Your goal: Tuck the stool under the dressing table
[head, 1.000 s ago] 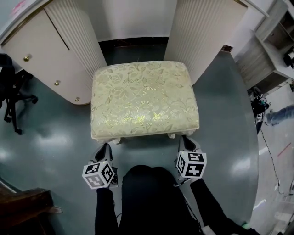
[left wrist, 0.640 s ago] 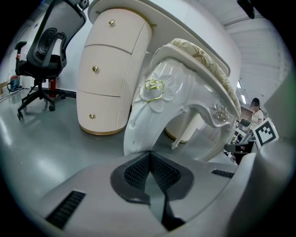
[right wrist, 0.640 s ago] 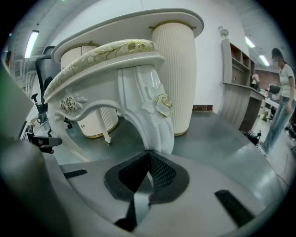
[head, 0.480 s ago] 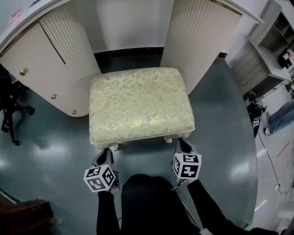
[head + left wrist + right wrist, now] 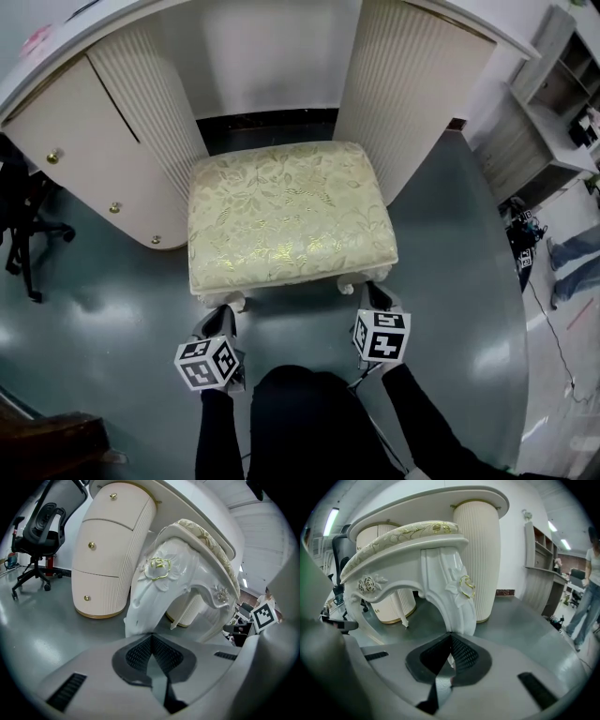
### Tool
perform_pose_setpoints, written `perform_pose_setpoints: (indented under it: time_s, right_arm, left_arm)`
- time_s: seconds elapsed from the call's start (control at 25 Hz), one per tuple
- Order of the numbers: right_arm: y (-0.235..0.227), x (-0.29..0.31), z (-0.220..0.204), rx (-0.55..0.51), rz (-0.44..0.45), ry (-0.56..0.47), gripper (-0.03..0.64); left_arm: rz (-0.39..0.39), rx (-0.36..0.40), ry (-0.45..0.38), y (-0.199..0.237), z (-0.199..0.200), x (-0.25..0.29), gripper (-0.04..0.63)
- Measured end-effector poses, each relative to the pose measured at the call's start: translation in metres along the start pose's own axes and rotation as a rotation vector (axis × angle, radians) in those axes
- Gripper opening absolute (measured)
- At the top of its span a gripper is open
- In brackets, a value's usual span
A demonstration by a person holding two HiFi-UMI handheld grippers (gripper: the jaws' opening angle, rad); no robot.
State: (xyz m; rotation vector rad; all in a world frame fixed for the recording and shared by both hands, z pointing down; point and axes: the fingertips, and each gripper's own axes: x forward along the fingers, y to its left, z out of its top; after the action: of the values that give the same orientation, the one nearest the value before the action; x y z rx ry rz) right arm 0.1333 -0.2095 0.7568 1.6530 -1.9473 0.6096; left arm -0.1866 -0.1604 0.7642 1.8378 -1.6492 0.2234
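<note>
Change: the cream upholstered stool with a gold leaf-pattern seat and white carved legs (image 5: pixel 291 220) now sits a little deeper in the kneehole than a second ago. Its far edge is closer to the dark skirting strip (image 5: pixel 267 120) at the back.
Meaning for task: the tuck is under way but not finished. Most of the seat is outside the white dressing table with cream drawer fronts (image 5: pixel 80 122).
Stool position: on the glossy grey floor (image 5: pixel 112 281), with its far corners between the left fluted pedestal (image 5: pixel 159 103) and the right fluted pedestal (image 5: pixel 412 94).
Left gripper (image 5: pixel 218 317): jaws drawn together, nothing between the pads, tips against the foot of the near left leg (image 5: pixel 150 597).
Right gripper (image 5: pixel 373 293): jaws closed to a slit at the near right leg (image 5: pixel 450 597). A pale sliver shows in the slit, probably the leg's foot, but the view is too tight to confirm it.
Surroundings: a black office chair (image 5: pixel 40 531) stands well left of the table, a grey shelf unit (image 5: pixel 553 103) is to the right, and a standing person in jeans (image 5: pixel 586 592) is beyond it.
Obstructions: none visible in the kneehole. The pedestals flank the seat closely, so the push should stay straight.
</note>
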Motion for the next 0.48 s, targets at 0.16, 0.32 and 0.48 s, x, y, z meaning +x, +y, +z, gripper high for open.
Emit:
perform_pose_setpoints:
  time_s: [0.16, 0.32, 0.48]
  right_arm:
    - [-0.002, 0.006, 0.001, -0.011, -0.007, -0.014, 0.005]
    - [-0.004, 0.011, 0.001, -0.005, -0.008, -0.029, 0.005]
    - [-0.003, 0.015, 0.003, 0.0, -0.005, -0.045, 0.005]
  left_arm:
    - [-0.001, -0.015, -0.009, -0.001, -0.005, 0.004, 0.008]
    - [-0.007, -0.012, -0.005, -0.002, -0.009, 0.008, 0.008]
    - [-0.003, -0.01, -0.01, 0.0, -0.008, 0.012, 0.008]
